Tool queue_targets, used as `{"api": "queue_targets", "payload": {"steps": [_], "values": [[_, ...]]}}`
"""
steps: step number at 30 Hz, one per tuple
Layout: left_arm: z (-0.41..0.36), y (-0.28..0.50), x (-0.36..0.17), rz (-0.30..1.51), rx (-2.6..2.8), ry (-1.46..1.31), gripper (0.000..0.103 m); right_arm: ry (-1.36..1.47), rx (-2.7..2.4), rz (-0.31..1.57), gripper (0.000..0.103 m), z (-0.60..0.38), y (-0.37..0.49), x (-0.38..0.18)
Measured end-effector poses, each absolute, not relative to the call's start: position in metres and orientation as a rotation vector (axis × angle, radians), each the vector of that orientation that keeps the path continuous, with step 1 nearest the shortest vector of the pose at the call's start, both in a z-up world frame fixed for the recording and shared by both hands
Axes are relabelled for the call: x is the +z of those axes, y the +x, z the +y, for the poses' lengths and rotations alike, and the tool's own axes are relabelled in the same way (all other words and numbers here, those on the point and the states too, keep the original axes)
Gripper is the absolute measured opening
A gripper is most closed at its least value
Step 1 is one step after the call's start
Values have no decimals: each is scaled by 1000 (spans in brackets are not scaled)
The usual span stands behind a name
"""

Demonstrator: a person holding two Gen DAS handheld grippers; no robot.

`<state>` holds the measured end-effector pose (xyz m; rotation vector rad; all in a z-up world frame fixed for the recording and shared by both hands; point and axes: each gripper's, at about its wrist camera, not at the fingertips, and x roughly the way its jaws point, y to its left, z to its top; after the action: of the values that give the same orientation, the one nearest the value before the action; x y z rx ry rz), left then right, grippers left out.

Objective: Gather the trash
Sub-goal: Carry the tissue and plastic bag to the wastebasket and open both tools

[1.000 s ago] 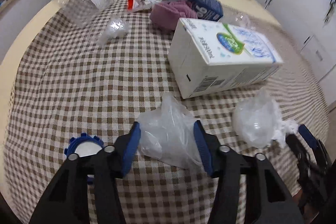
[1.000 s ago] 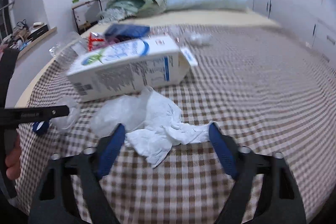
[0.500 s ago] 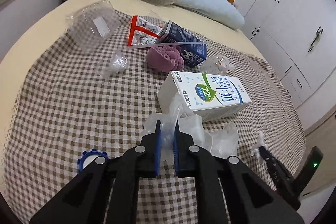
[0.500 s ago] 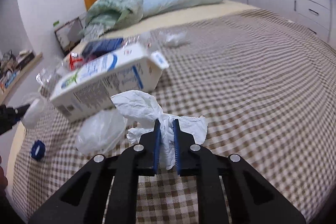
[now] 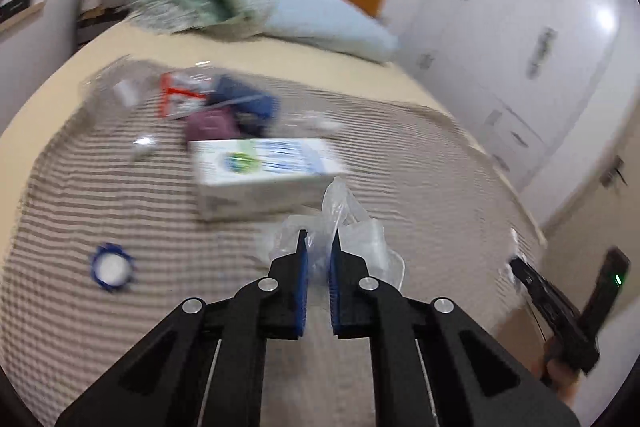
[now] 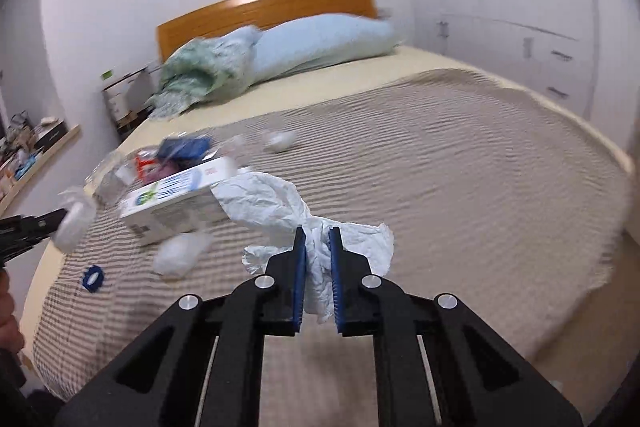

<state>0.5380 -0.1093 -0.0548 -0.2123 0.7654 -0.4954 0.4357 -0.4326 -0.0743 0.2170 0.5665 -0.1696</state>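
My left gripper [image 5: 319, 239] is shut on a crumpled clear plastic bag [image 5: 356, 227] and holds it above the checked bedspread [image 5: 400, 155]. My right gripper [image 6: 318, 235] is shut on a crumpled white tissue [image 6: 272, 203], which is also lifted off the bed. In the right wrist view the left gripper's fingers [image 6: 48, 219] enter from the left edge with the plastic bag [image 6: 74, 223]. Both views are blurred by motion.
A white milk carton [image 5: 260, 171] lies on the bedspread, with a blue cap [image 5: 112, 269] to its left and a clear plastic wad [image 6: 180, 251] near it. Behind it lie a red-white wrapper [image 5: 180, 99], a dark blue carton [image 5: 248, 103] and a purple cloth [image 5: 208, 125]. Pillow [image 5: 328, 23] and wardrobe [image 5: 520, 47] lie beyond.
Both grippers went from open around their trash to shut on it. They then rose and drew back from the bed, so the plastic bag and the tissue left the bedspread.
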Motion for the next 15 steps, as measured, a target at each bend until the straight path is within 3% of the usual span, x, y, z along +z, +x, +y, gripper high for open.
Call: {"api": "queue_targets", "payload": {"steps": [6, 15], "values": [[-211, 437, -35, 799, -832, -199, 6, 251, -326, 566, 11, -545, 311, -69], [-384, 320, -108, 1017, -1025, 24, 6, 360, -409, 669, 11, -634, 165, -139]]}}
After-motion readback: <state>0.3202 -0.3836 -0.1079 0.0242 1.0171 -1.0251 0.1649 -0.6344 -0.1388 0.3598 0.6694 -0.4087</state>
